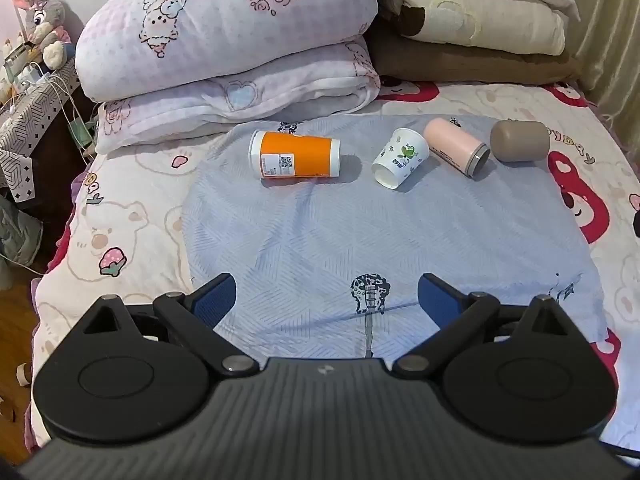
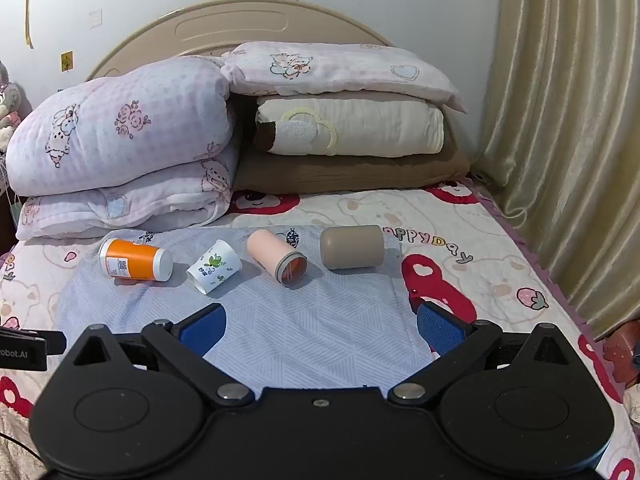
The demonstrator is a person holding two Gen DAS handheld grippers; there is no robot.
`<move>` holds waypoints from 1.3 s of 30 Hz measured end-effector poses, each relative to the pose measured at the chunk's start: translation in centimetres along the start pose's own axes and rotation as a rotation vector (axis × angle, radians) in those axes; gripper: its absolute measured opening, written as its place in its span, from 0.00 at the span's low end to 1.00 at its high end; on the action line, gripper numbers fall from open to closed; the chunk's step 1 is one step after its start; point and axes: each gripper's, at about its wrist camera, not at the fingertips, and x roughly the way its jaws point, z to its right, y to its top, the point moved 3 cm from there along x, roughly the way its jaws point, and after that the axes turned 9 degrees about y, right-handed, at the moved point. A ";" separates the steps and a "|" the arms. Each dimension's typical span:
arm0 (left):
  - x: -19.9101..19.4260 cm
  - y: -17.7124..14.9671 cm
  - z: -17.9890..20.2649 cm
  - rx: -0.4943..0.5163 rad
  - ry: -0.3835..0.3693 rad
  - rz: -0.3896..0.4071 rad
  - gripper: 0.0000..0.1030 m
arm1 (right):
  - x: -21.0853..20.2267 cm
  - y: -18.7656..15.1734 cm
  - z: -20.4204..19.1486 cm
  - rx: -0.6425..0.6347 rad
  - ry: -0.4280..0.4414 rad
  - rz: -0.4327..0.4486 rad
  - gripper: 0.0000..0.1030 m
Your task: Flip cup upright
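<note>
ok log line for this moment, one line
phase: pre-grasp | left gripper: open, empty | right gripper: open, empty | orange cup, floral cup, pink cup, brown cup: all on sides

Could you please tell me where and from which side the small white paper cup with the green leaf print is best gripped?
Grip the small white paper cup with the green leaf print across the middle of its tapered wall, coming from above. It lies on its side on the light blue cloth, open rim toward the camera and lower left. The open left gripper looks best placed, probably squeezing lightly.
</note>
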 end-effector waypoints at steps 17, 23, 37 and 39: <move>0.6 0.0 0.5 -0.010 -0.022 -0.004 0.96 | 0.0 0.0 0.2 -0.006 -0.007 0.001 1.00; 0.6 -0.1 0.5 -0.013 -0.017 -0.005 0.96 | 0.0 -0.1 0.3 -0.011 -0.005 -0.001 1.00; 0.5 -0.2 0.5 -0.016 -0.025 -0.005 0.96 | 0.1 -0.1 0.2 -0.014 -0.008 -0.001 1.00; 0.5 -0.2 0.6 -0.016 -0.027 -0.005 0.96 | 0.1 -0.1 0.3 -0.014 -0.008 -0.002 1.00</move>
